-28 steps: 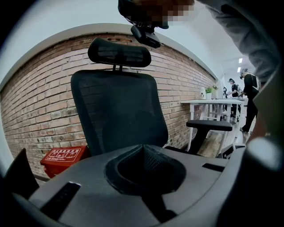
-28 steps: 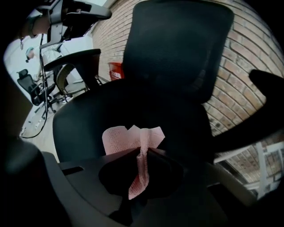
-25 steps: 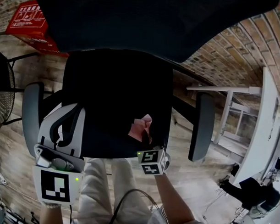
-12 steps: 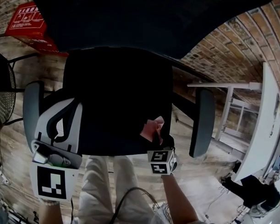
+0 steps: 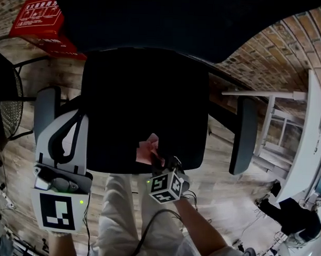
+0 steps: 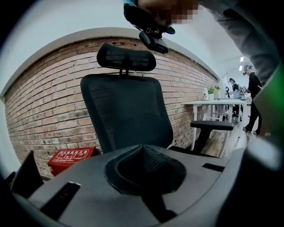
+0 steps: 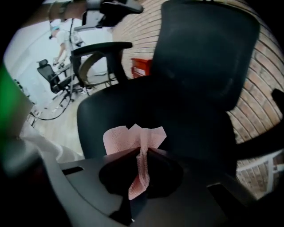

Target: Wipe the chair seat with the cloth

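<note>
The black chair seat (image 5: 146, 98) fills the middle of the head view. My right gripper (image 5: 155, 160) is shut on a pink cloth (image 5: 146, 149), which lies against the seat's front edge, a little left of its middle. In the right gripper view the cloth (image 7: 126, 136) fans out beyond the closed jaws of the right gripper (image 7: 141, 153), with a strip hanging down between them, over the seat (image 7: 177, 106). My left gripper (image 5: 77, 118) is held beside the left armrest (image 5: 45, 110), off the seat. In its own view the left gripper (image 6: 143, 148) is shut with nothing in it, facing the backrest (image 6: 126, 113).
The right armrest (image 5: 243, 135) flanks the seat. A red box (image 5: 41, 18) sits on the wooden floor by the brick wall. A white desk (image 5: 302, 130) stands at the right and another dark chair (image 5: 6, 103) at the left. The person's light trousers (image 5: 120, 212) are just before the seat.
The right gripper slid the cloth first to the right along the seat's front edge, then back to the left, past where it began. The left gripper stayed by the left armrest.
</note>
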Tool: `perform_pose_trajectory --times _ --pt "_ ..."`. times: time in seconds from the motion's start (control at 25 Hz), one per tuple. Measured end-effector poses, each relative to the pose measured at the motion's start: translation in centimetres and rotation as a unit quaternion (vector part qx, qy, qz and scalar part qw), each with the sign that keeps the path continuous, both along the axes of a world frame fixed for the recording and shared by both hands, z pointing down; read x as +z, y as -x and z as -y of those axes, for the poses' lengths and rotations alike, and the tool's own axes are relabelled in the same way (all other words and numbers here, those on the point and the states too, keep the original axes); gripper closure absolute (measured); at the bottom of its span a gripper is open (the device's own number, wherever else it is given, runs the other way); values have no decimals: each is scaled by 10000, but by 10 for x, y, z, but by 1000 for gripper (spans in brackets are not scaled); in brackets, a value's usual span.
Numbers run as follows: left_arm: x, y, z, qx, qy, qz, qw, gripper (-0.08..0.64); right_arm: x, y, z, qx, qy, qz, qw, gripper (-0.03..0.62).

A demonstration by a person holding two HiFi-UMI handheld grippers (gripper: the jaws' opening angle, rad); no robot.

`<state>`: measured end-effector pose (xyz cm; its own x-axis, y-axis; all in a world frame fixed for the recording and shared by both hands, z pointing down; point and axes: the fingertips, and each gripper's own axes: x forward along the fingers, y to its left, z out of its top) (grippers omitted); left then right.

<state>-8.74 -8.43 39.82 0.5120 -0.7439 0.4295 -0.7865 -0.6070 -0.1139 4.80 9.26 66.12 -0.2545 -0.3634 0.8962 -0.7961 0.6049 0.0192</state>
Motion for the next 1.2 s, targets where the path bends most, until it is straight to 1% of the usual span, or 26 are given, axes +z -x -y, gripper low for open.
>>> perform_pose_trajectory --times 0.24,0.44,0.56,0.68,0.8,0.92,1.2 --pt "-2 13 -1 -12 -34 -29 10000 541 -5 87 -5 -602 16 528 9968 537" --pt "-4 18 0 17 -43 -7 10000 541 -15 150 -11 -1198 -62 899 9887 537" --pt "-4 20 3 11 -63 -19 10000 541 -20 179 -13 -1531 -107 1062 9824 537" --pt "-5 19 4 21 -85 -28 10000 541 -23 197 -19 -1787 -91 1161 9770 537" --pt "-3 19 5 46 -86 -19 10000 541 -21 203 -26 -1933 -71 1107 9749 537" --pt "-1 19 3 60 -63 -2 10000 541 -14 193 -37 -1924 27 980 9764 537" --pt "0 14 2 115 -40 49 9999 541 2 136 -58 -1328 356 611 9886 537"
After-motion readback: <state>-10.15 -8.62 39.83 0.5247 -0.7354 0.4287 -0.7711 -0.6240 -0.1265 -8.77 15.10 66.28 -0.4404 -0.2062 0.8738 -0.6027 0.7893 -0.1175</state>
